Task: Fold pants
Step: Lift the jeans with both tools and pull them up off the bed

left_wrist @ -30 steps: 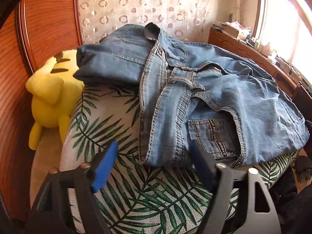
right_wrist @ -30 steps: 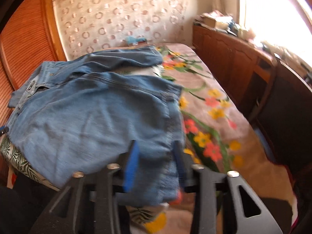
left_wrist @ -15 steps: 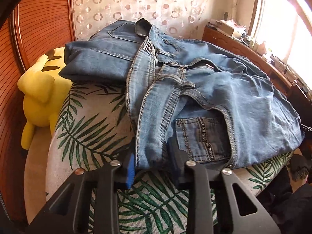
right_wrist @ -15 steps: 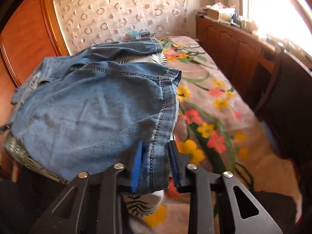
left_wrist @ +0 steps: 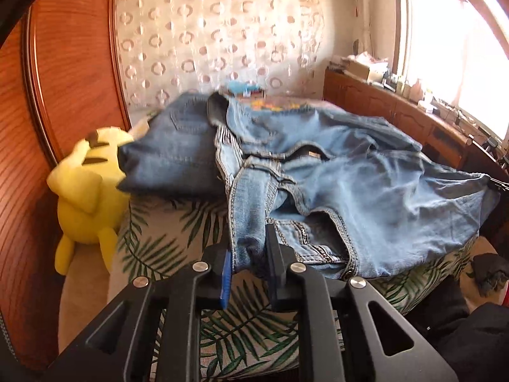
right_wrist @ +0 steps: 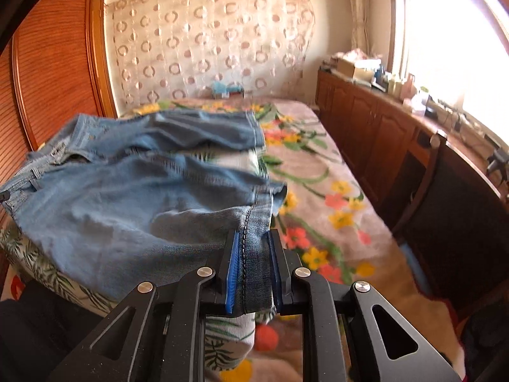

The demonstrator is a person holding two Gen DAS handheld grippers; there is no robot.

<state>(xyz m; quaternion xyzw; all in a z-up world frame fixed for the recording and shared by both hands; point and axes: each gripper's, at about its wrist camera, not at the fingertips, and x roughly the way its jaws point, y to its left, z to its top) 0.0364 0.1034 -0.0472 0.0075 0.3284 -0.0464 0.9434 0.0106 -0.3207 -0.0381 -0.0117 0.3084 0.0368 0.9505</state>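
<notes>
Blue denim pants (left_wrist: 350,184) lie spread over a palm-leaf cushion (left_wrist: 178,242) on the bed. My left gripper (left_wrist: 248,248) is shut on the waistband end of the pants, near the fly and pocket. In the right wrist view the pants (right_wrist: 127,197) stretch to the left, and my right gripper (right_wrist: 254,254) is shut on a hemmed leg end, lifted off the bed. The second leg (right_wrist: 206,130) lies behind, toward the wall.
A yellow plush toy (left_wrist: 86,191) sits left of the cushion against the wooden headboard (left_wrist: 63,79). A floral bedspread (right_wrist: 318,191) covers the bed to the right. A wooden cabinet (right_wrist: 375,133) with clutter and a dark chair (right_wrist: 461,216) stand along the right side.
Both grippers closed on the denim, the left on the waistband, the right on the leg hem. Both have since lifted, pulling the fabric up and taut.
</notes>
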